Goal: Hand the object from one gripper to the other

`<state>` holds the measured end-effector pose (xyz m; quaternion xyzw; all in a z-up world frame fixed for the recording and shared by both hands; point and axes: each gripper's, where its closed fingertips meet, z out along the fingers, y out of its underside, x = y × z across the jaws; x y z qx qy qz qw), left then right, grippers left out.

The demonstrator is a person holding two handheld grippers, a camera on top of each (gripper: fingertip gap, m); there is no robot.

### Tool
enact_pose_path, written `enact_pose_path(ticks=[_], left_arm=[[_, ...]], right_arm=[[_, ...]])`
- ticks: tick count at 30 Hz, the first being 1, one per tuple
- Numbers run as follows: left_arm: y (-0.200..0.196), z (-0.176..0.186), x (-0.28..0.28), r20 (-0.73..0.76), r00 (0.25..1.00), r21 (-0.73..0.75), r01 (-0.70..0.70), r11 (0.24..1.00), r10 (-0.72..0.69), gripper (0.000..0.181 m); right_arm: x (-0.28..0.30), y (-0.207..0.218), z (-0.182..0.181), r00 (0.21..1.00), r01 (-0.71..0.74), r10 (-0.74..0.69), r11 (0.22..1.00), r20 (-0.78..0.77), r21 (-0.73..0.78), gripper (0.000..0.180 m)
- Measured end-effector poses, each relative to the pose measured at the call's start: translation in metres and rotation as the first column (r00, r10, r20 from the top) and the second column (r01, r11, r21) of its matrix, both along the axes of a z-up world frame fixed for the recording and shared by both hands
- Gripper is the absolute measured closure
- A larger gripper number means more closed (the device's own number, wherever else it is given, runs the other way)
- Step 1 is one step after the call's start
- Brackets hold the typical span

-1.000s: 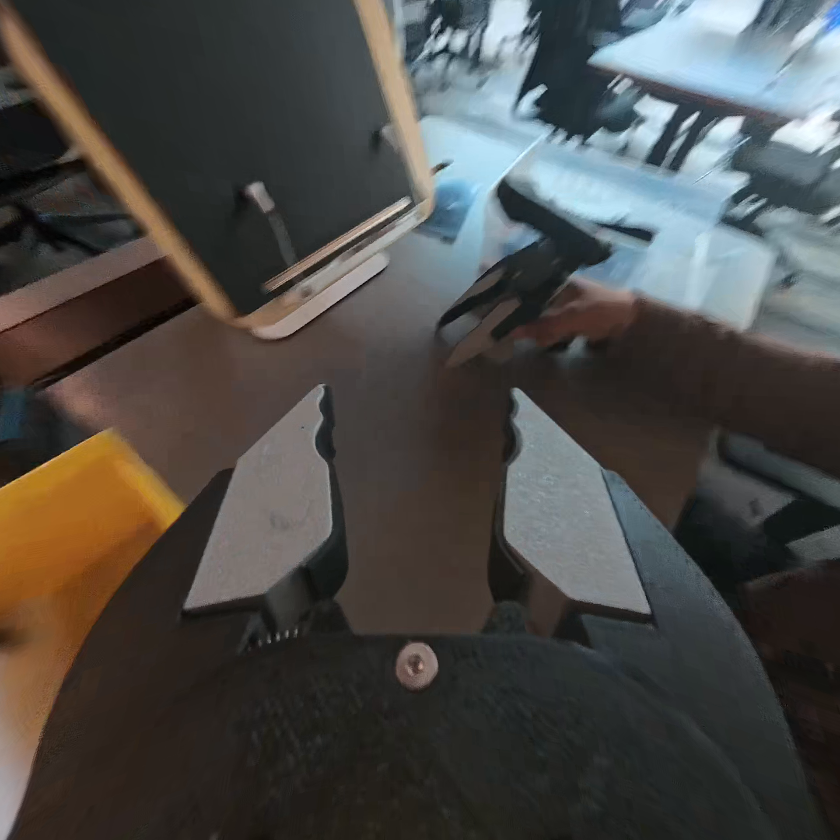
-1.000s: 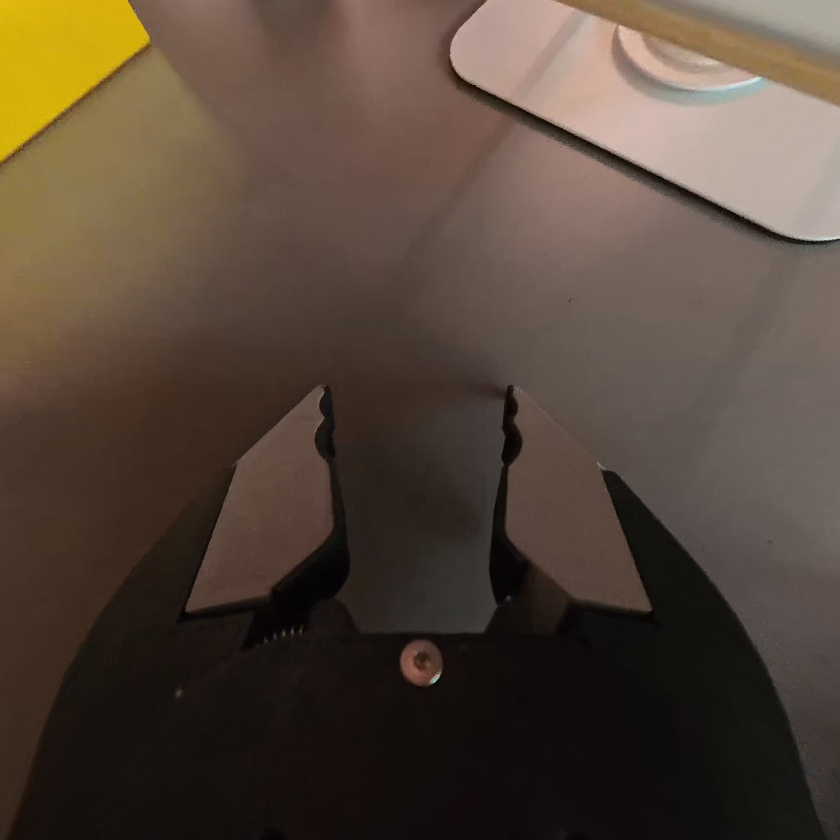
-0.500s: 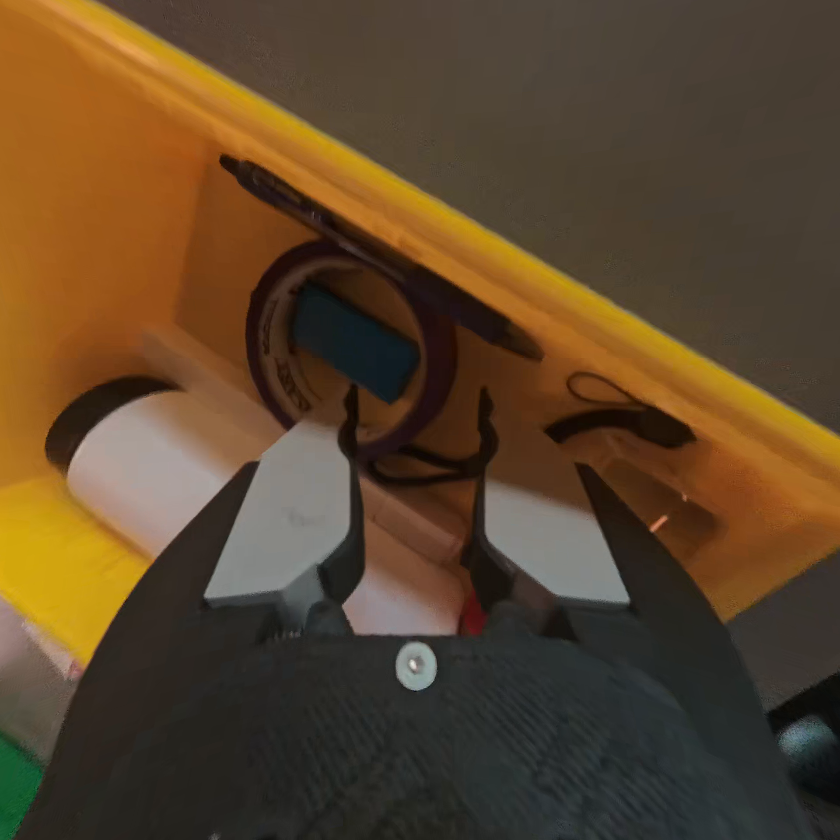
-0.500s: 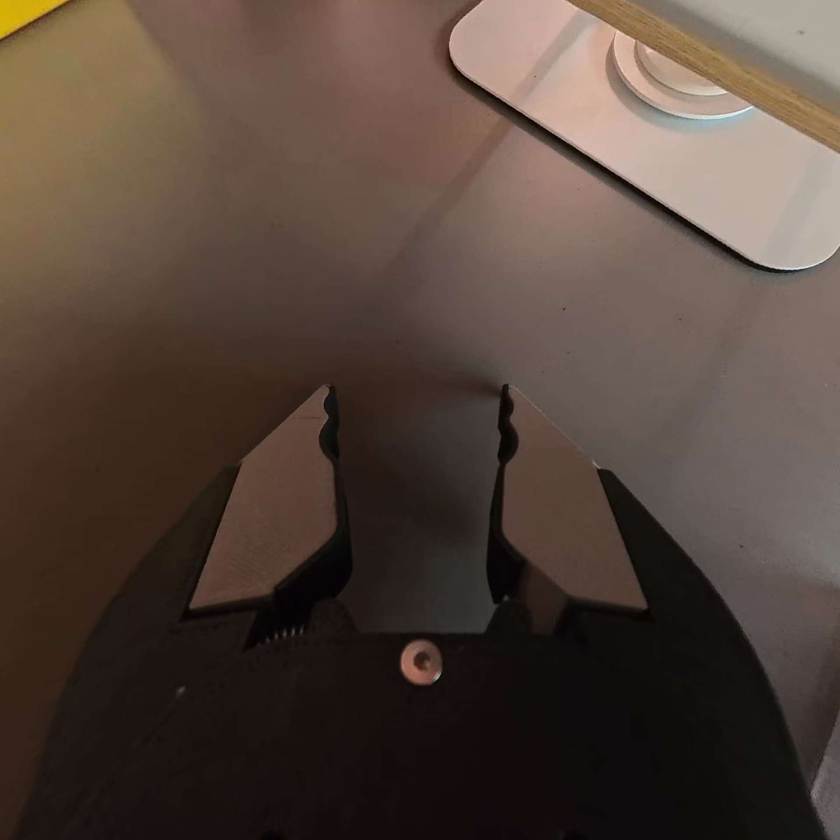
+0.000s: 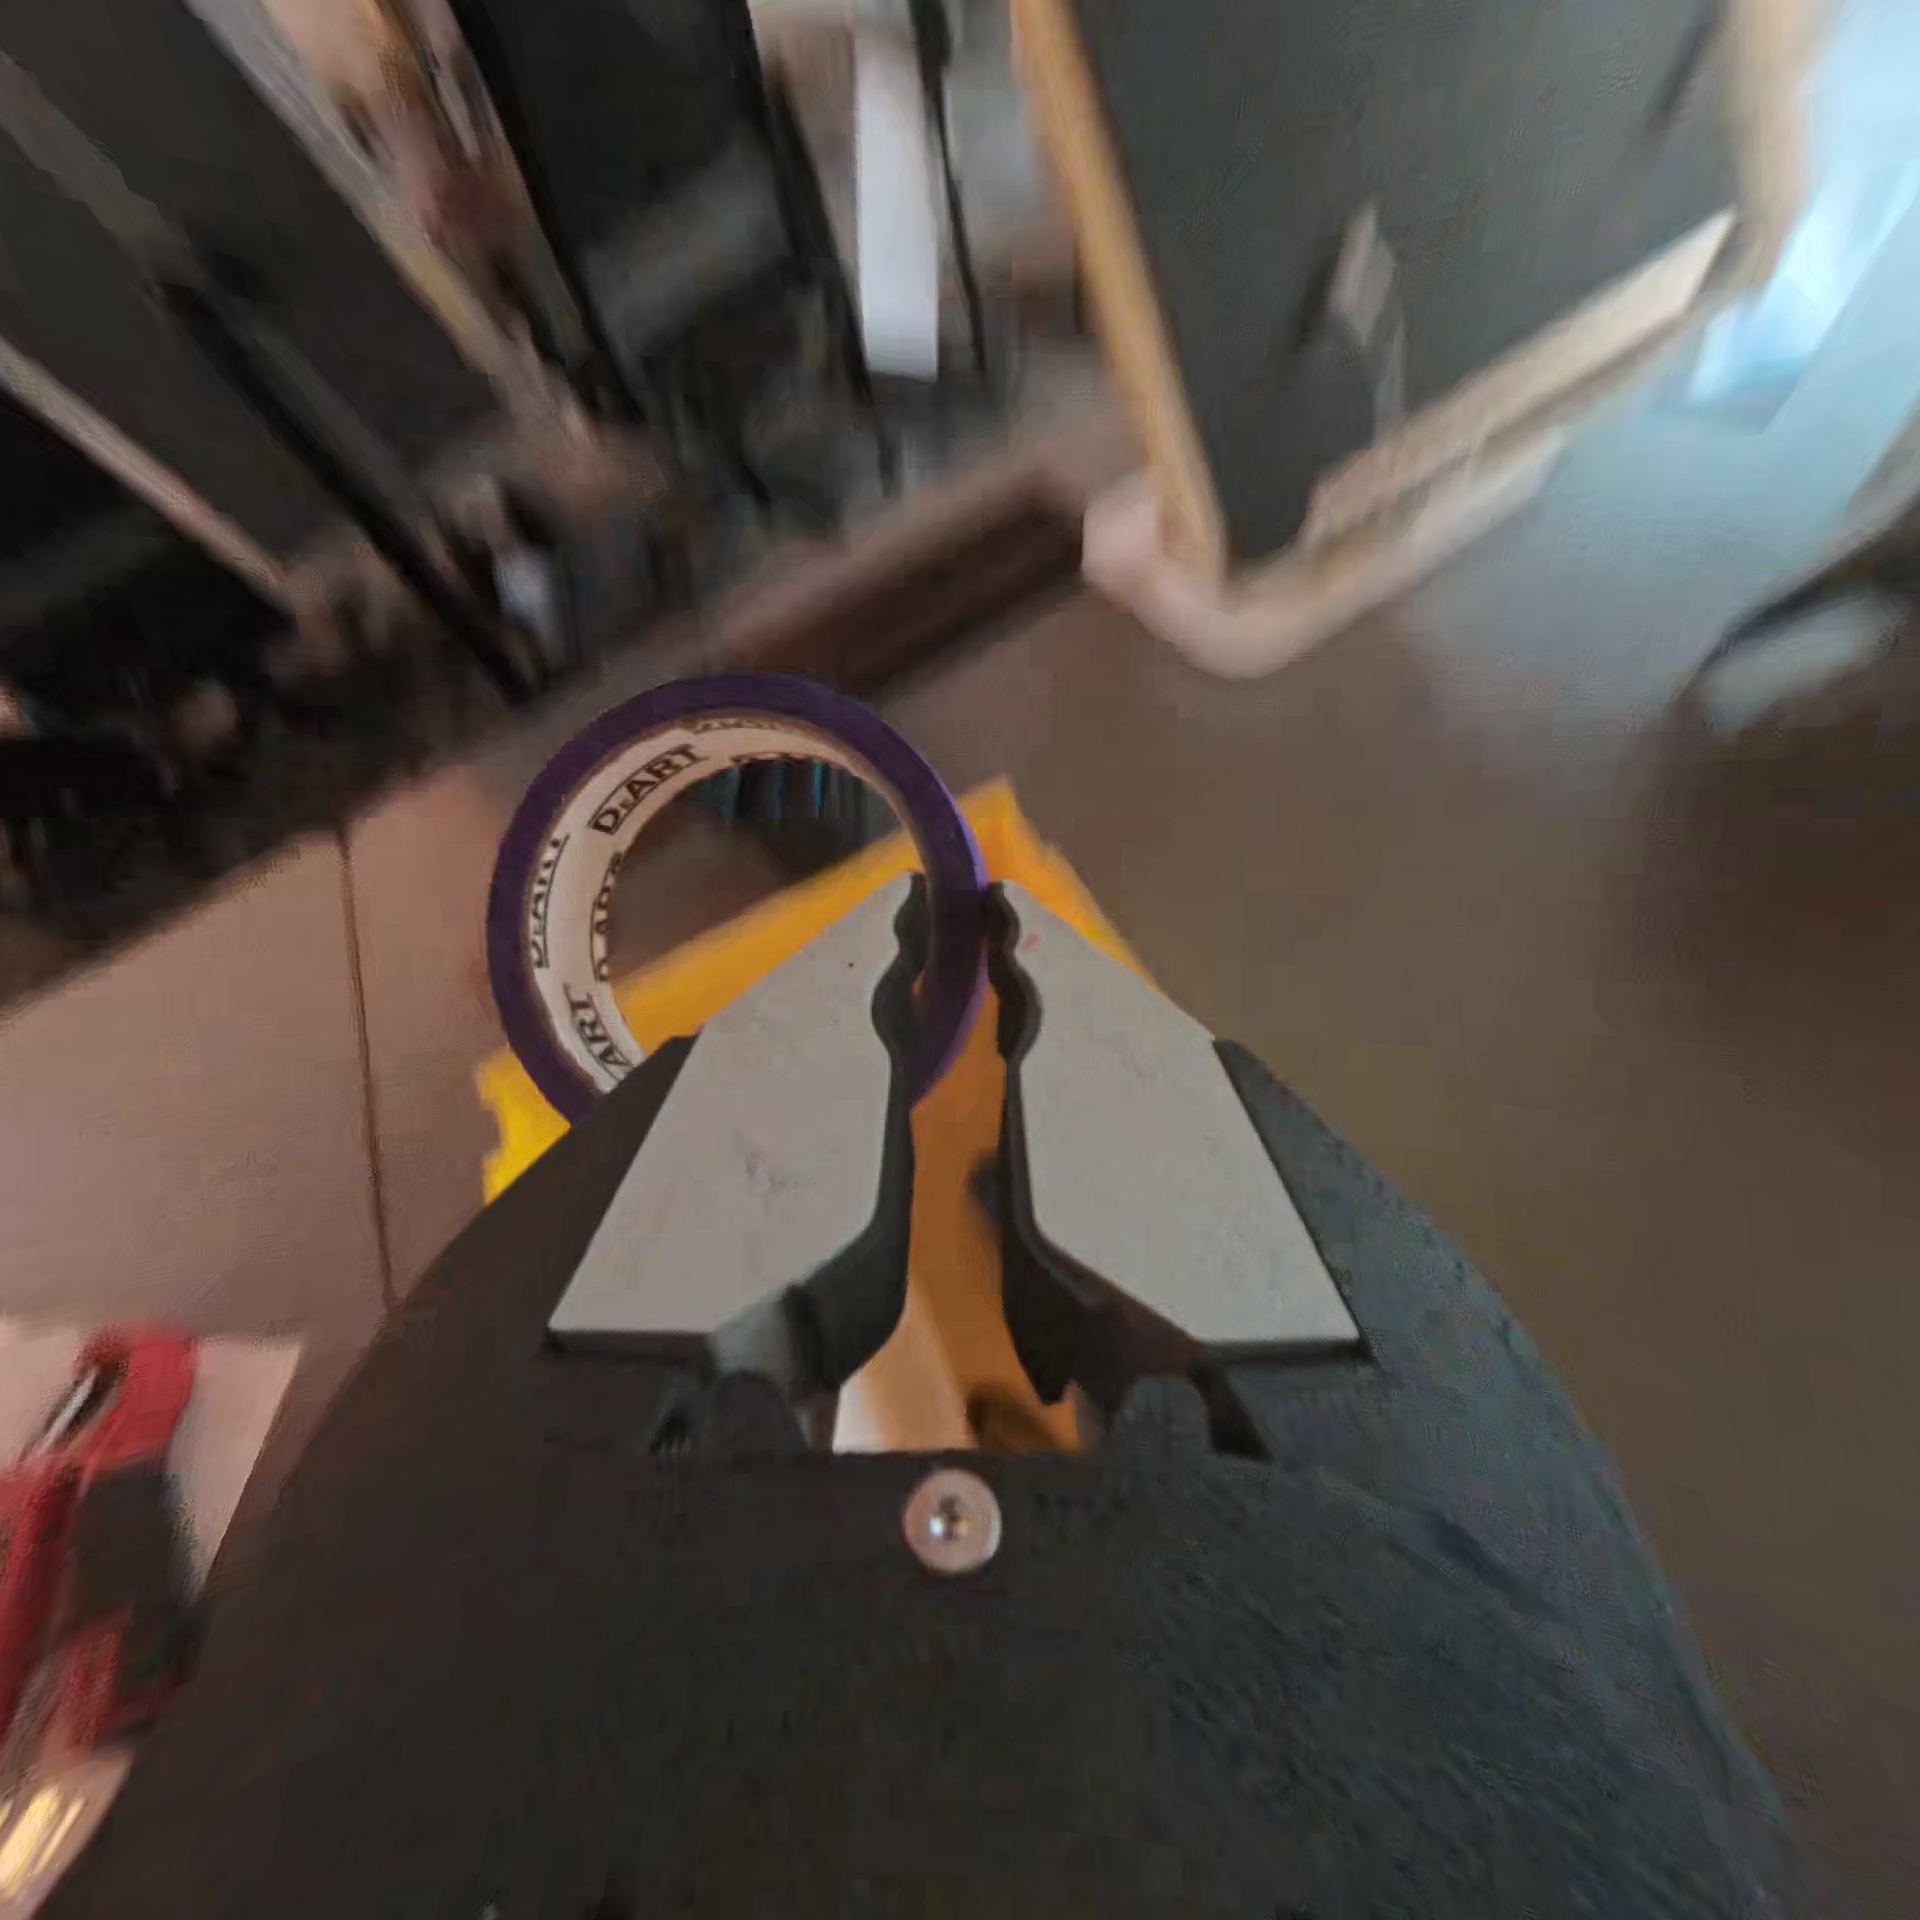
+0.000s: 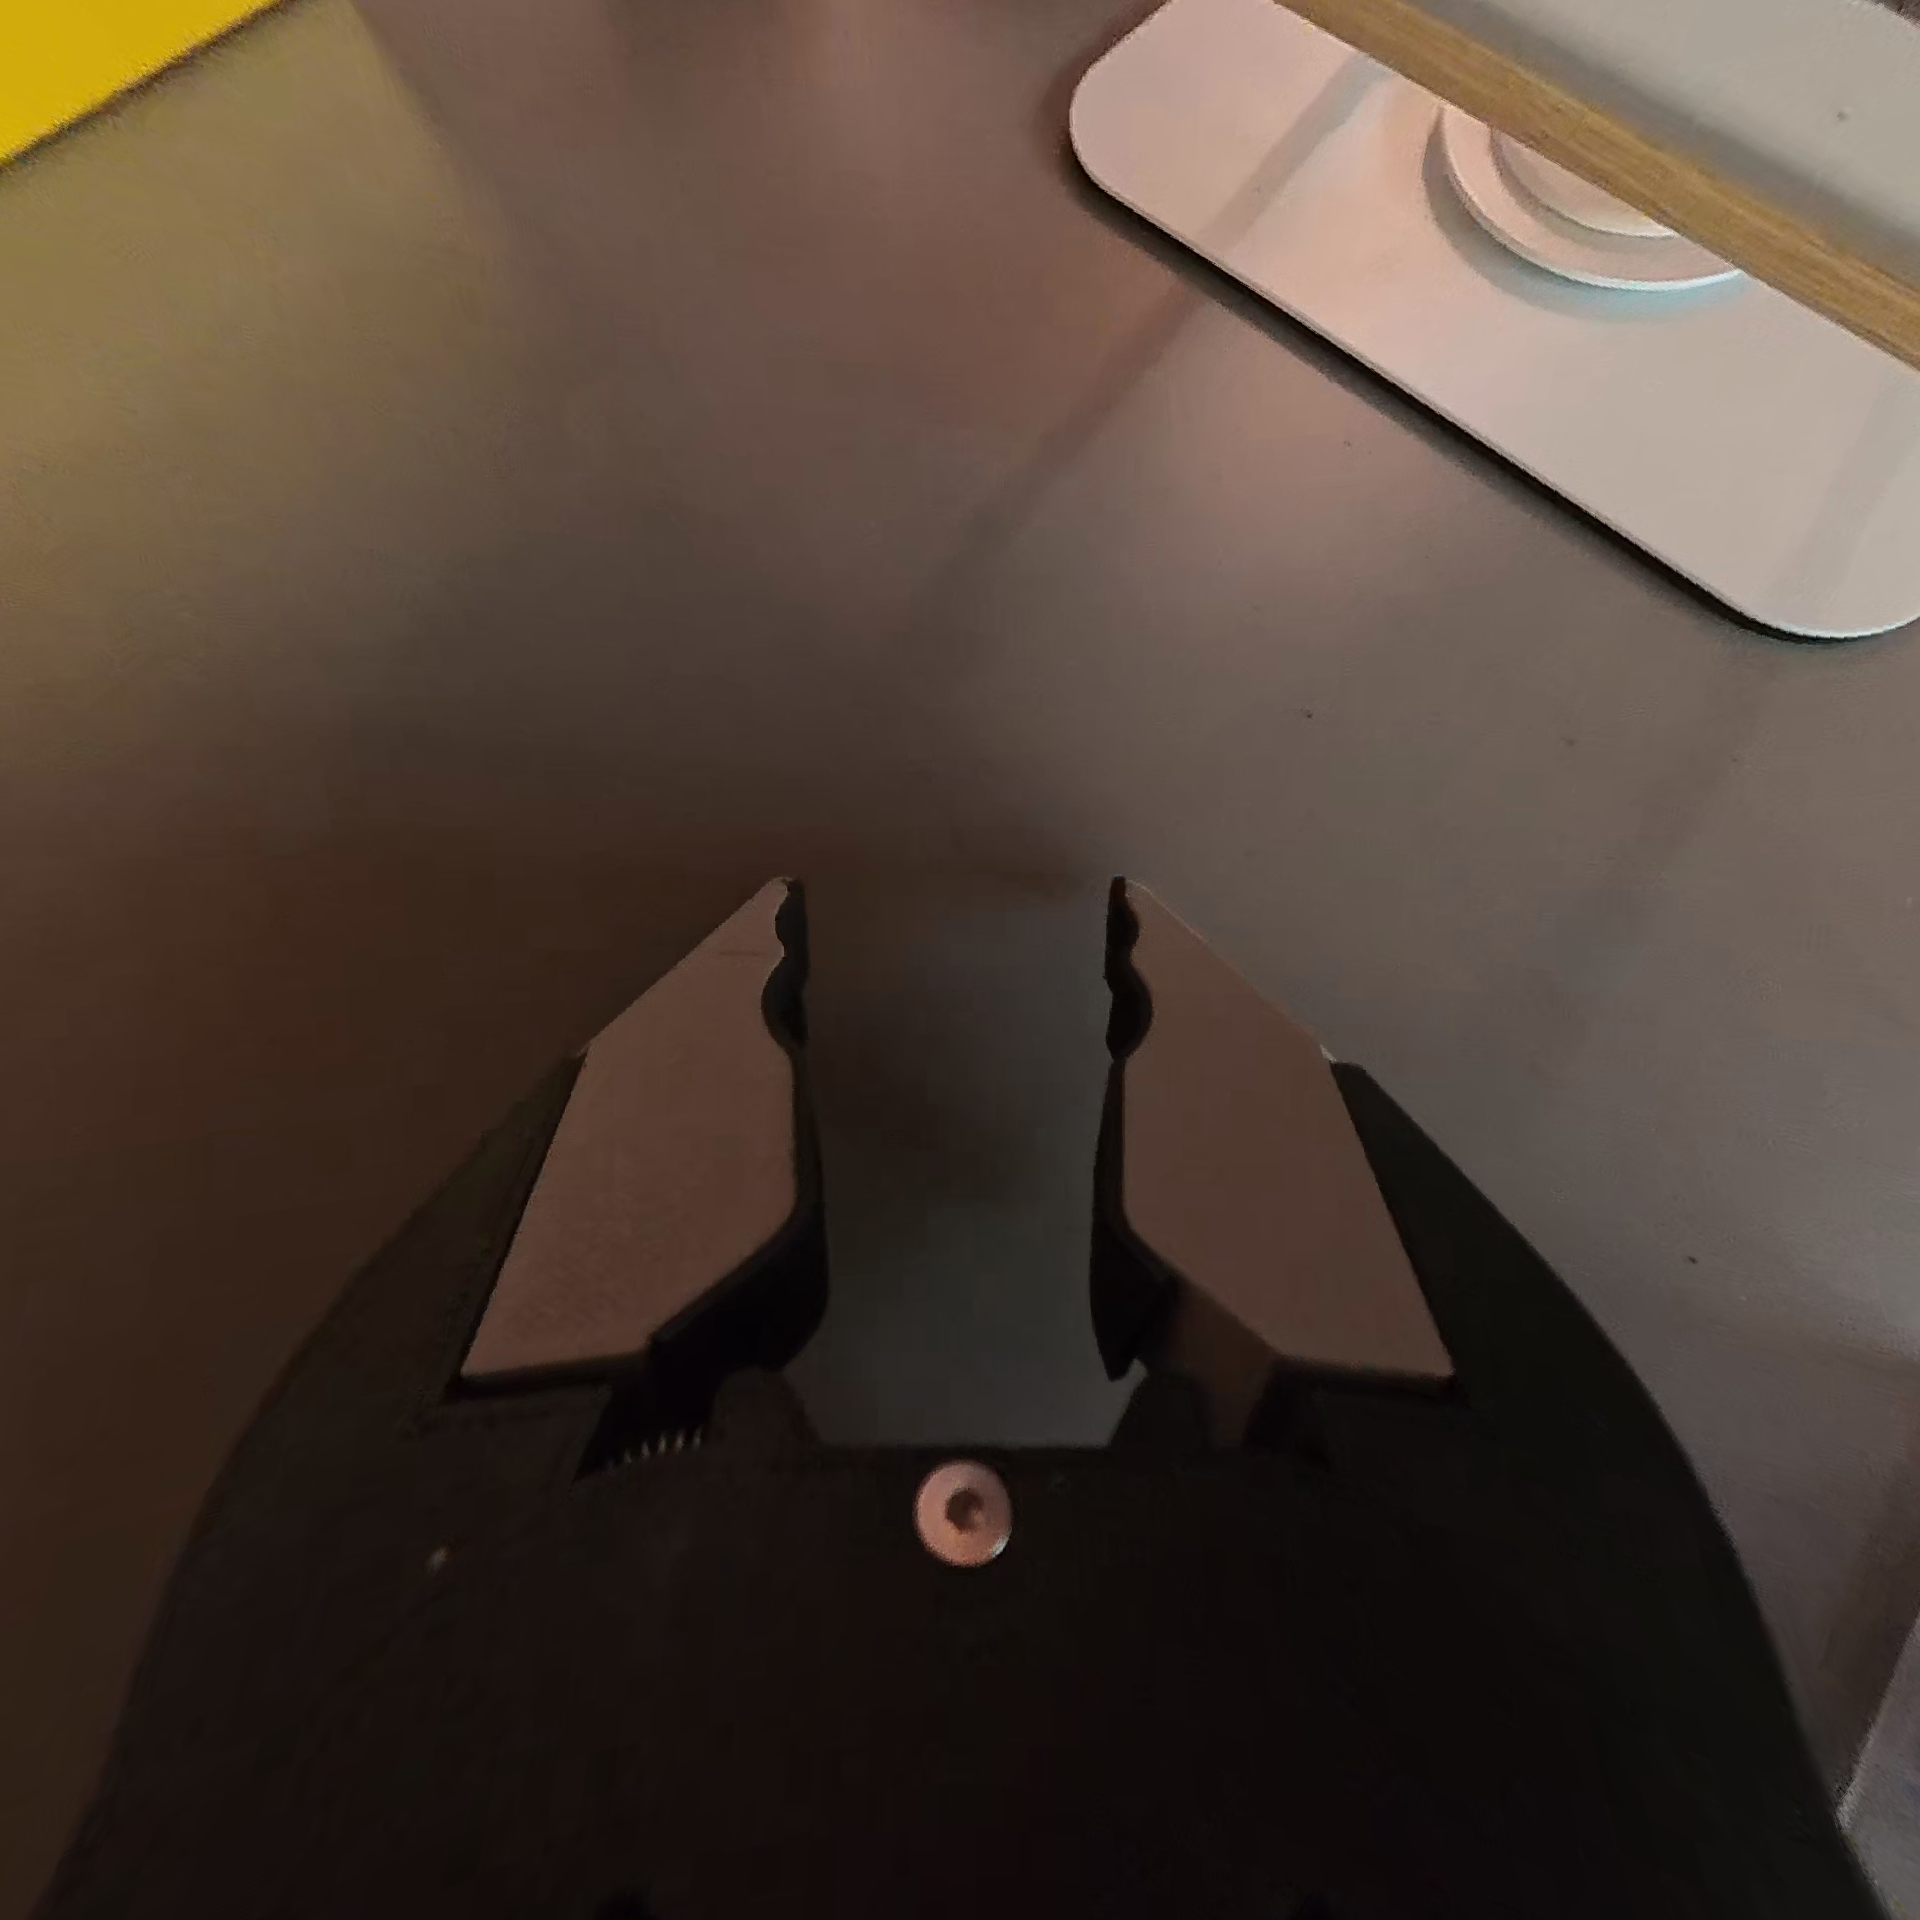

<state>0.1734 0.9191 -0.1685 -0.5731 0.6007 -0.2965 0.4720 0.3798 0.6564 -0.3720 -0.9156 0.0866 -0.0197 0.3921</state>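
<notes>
A purple tape roll (image 5: 540, 883) with a white inner core is held upright in the left wrist view. My left gripper (image 5: 954, 902) is shut on the roll's right side, above the yellow bin (image 5: 727, 956). My right gripper (image 6: 954, 896) is open and empty, low over the dark brown table (image 6: 520, 623). The tape roll and the left gripper do not show in the right wrist view.
A white monitor base (image 6: 1558, 343) with a wood-edged panel (image 6: 1662, 177) over it stands at the right gripper's far right. A corner of the yellow bin (image 6: 94, 62) shows at its far left. A red object (image 5: 94, 1507) lies at the left gripper's lower left. The background is blurred. Spacing between my two grippers at the tips: around 40 centimetres. My right gripper's tips are some 15 centimetres from the white monitor base (image 6: 1558, 343).
My left gripper went into the yellow bin, closed on the purple tape roll and has lifted it out above the bin. My right gripper has barely moved and its jaws have narrowed slightly.
</notes>
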Motion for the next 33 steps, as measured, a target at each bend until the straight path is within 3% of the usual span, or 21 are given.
enact_pose_path(ticks=[1,3,6,8,11,15,17,20,22,26,29,31,33], left_arm=[[-0.016,0.036,-0.001,0.174,0.984,-0.005,0.046,0.999,-0.045,0.173],[-0.07,0.092,-0.008,0.416,0.881,0.051,0.225,0.973,-0.225,0.174],[-0.145,0.108,-0.005,0.465,0.783,0.224,0.347,0.911,-0.413,0.174],[-0.185,0.084,0.013,0.41,0.771,0.271,0.408,0.872,-0.488,0.174],[-0.23,0.028,0.053,0.355,0.752,0.165,0.534,0.829,-0.556,0.174],[-0.26,-0.035,0.1,0.31,0.747,0.049,0.606,0.794,-0.589,0.173],[-0.27,-0.05,0.115,0.325,0.72,-0.004,0.649,0.761,-0.613,0.174],[-0.302,-0.056,0.117,0.39,0.571,-0.057,0.798,0.599,-0.723,0.173],[-0.303,-0.071,0.131,0.342,0.607,-0.055,0.775,0.629,-0.718,0.173],[-0.299,-0.099,0.14,0.247,0.652,-0.054,0.748,0.662,-0.717,0.173],[-0.292,-0.107,0.14,0.207,0.694,-0.092,0.716,0.692,-0.69,0.171],[-0.292,-0.106,0.132,0.21,0.676,-0.205,0.737,0.644,-0.706,0.139],[-0.29,-0.102,0.123,0.221,0.662,-0.368,0.737,0.567,-0.716,0.113]], right_arm=[[-0.003,0.001,0.003,1.0,-0.009,0.009,1.0,-0.013,0.014,0.126],[-0.011,0.004,0.011,0.997,-0.043,0.047,0.997,-0.055,0.065,0.129],[-0.034,0.011,0.037,0.971,-0.132,0.17,0.967,-0.169,0.216,0.134],[-0.054,0.012,0.064,0.93,-0.199,0.289,0.915,-0.226,0.35,0.132],[-0.08,0.004,0.111,0.847,-0.271,0.469,0.785,-0.251,0.557,0.126],[-0.084,-0.012,0.153,0.781,-0.225,0.562,0.66,-0.272,0.717,0.128],[-0.077,-0.015,0.156,0.76,-0.186,0.566,0.661,-0.32,0.727,0.129],[-0.076,-0.017,0.153,0.718,-0.188,0.594,0.666,-0.362,0.722,0.139],[-0.081,-0.02,0.158,0.672,-0.184,0.636,0.64,-0.38,0.746,0.15],[-0.081,-0.013,0.142,0.698,-0.224,0.612,0.68,-0.373,0.698,0.17],[-0.083,-0.006,0.132,0.789,-0.31,0.571,0.688,-0.226,0.657,0.172],[-0.074,0.001,0.121,0.888,-0.369,0.46,0.731,-0.015,0.575,0.173],[-0.065,0.004,0.114,0.903,-0.429,0.358,0.767,0.237,0.478,0.173]])
